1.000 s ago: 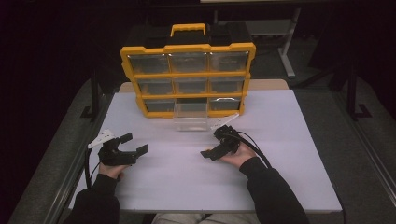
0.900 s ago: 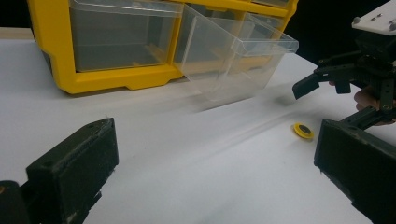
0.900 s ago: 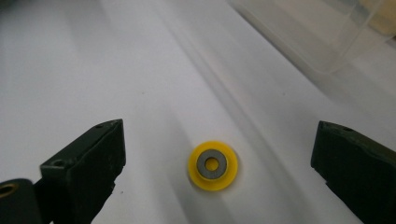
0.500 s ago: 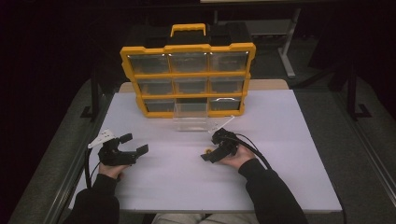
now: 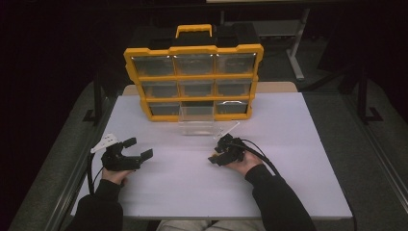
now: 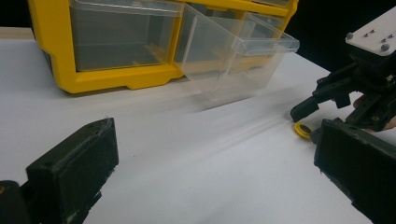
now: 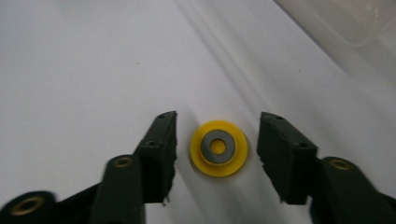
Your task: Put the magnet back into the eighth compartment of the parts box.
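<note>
Jaws spread, the right gripper [image 7: 217, 154] has dipped to straddle a yellow disc [image 7: 218, 148] at frame centre; the left gripper [image 5: 136, 153], also spread, stays lower left.

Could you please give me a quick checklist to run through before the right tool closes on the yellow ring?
1. Right tool open: ok.
2. Yellow ring between its jaws: ok.
3. Ring flat on the white table: ok.
4. Jaws low enough to grip the ring: cannot tell.
5. Clear drawer pulled out of the yellow organizer: ok.
6. Left tool open, apart from the ring: ok.
</note>
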